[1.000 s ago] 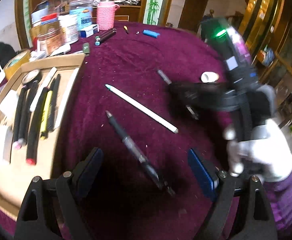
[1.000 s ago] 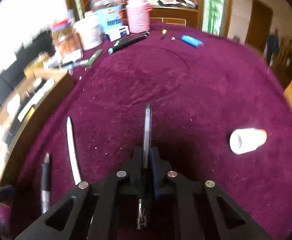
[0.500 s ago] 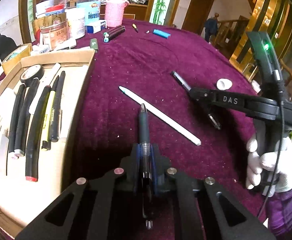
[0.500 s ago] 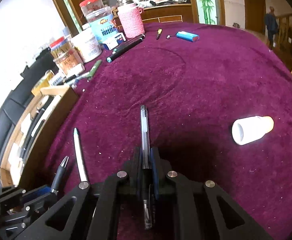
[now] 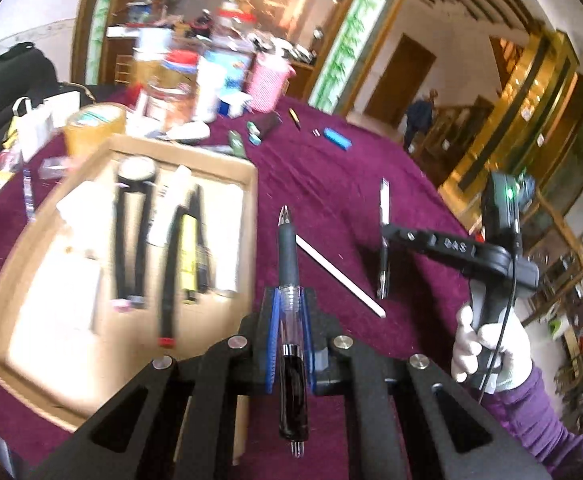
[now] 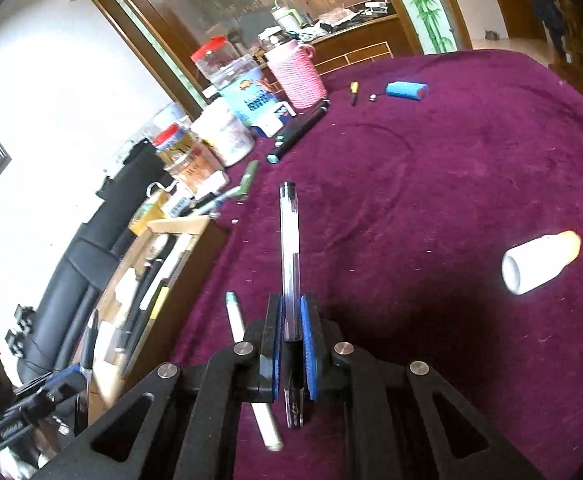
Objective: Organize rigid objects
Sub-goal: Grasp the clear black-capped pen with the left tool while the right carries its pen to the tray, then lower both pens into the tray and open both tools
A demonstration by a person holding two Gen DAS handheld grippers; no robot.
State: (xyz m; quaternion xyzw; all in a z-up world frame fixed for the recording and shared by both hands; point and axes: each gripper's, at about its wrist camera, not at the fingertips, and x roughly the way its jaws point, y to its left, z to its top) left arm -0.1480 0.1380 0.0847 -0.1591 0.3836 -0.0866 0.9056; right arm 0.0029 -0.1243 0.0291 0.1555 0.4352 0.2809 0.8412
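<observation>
Left gripper (image 5: pixel 289 330) clamped on grey-grip pen (image 5: pixel 288 248), cardboard tray (image 5: pixel 247 216) just left; right gripper (image 6: pixel 290 338) clamped on clear pen (image 6: pixel 290 256).

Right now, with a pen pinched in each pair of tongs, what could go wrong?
The left tongs pinch the grey-grip pen near its middle, so it could pivot or slip. The cardboard tray is already crowded with pens; a drop may land crooked. The white pen on the cloth lies just under the right tongs and might get knocked.
</observation>
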